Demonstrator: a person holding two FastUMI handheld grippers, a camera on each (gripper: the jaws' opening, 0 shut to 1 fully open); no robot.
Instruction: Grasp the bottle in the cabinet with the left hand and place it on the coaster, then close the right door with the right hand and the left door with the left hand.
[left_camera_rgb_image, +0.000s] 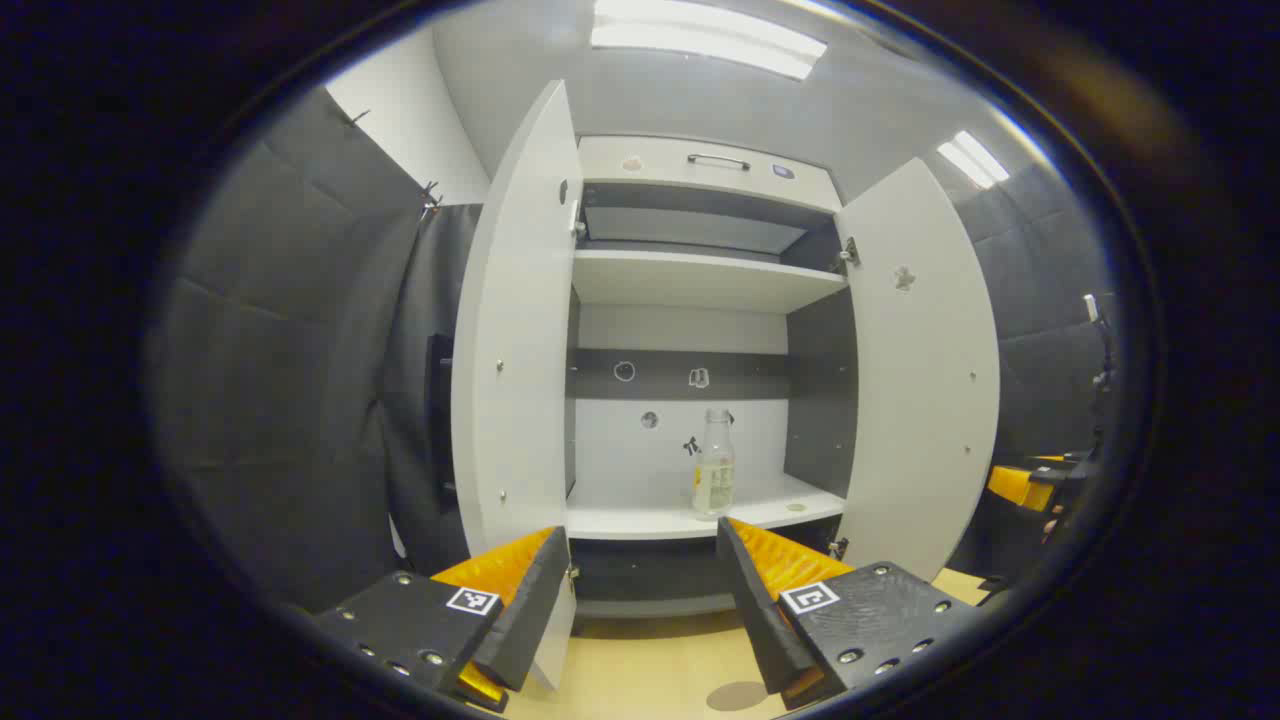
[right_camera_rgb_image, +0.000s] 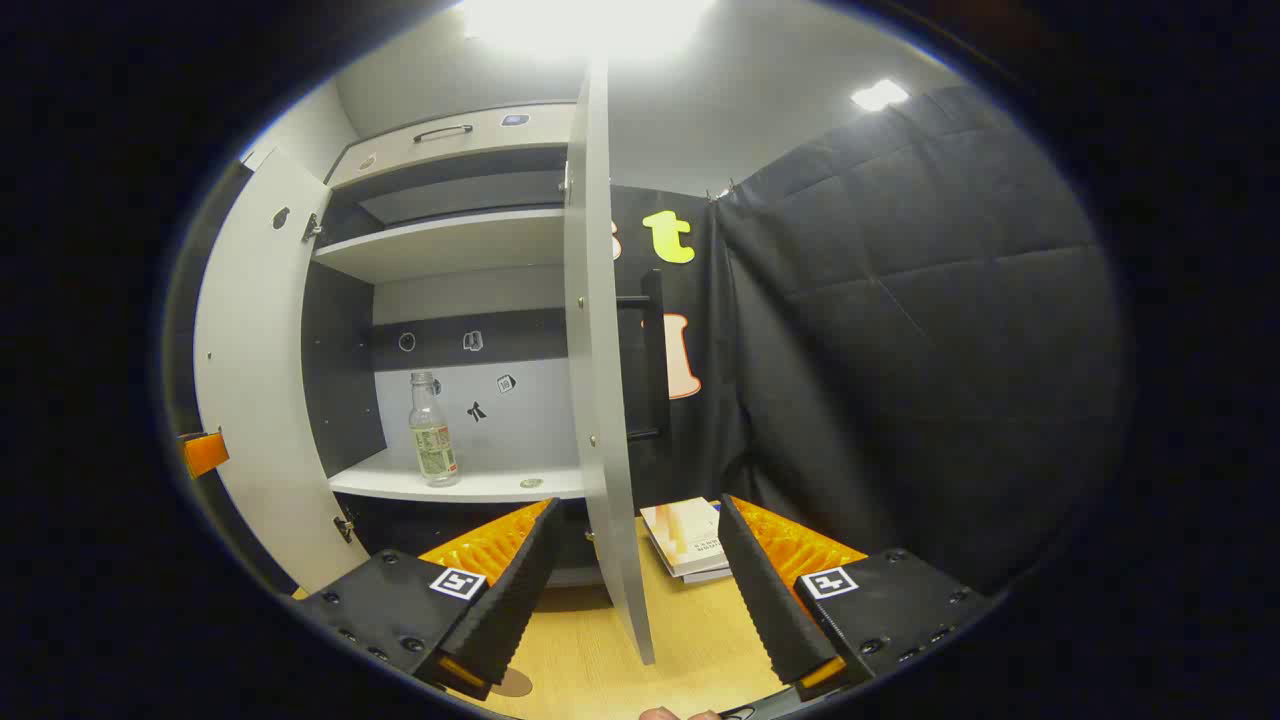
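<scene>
- Cabinet (left_camera_rgb_image: 700, 280) stood on the wooden table (left_camera_rgb_image: 650, 670) with both doors swung wide open, seen in both gripper views.
- Bottle (left_camera_rgb_image: 714, 465) was upright on the lower shelf (left_camera_rgb_image: 640, 520), right of centre in the left gripper view; clear glass, no cap visible, label on the lower half.
- Same bottle (right_camera_rgb_image: 432, 443) appeared in the right gripper view toward the left part of that shelf, apart from the back wall.
- Small round disc (left_camera_rgb_image: 796, 507) lay on the shelf just right of the bottle, not touching it.
- Left gripper (left_camera_rgb_image: 640, 600) was held in front of the cabinet, below shelf level, fingers spread apart with nothing between them; well apart from the bottle.
- Right gripper (right_camera_rgb_image: 635, 590) was also spread wide, holding nothing; the edge of the right door (right_camera_rgb_image: 600, 380) ran up between its 2 fingers in the view, contact could not be told.
- Left door (left_camera_rgb_image: 510, 370) was open, with its inner face showing.
- Coaster (left_camera_rgb_image: 735, 695), a round brown disc, lay on the table near the left gripper's right finger.
- Stack of books (right_camera_rgb_image: 690, 540) lay on the table beside the right door.
- Top drawer had a metal handle (left_camera_rgb_image: 718, 160).
</scene>
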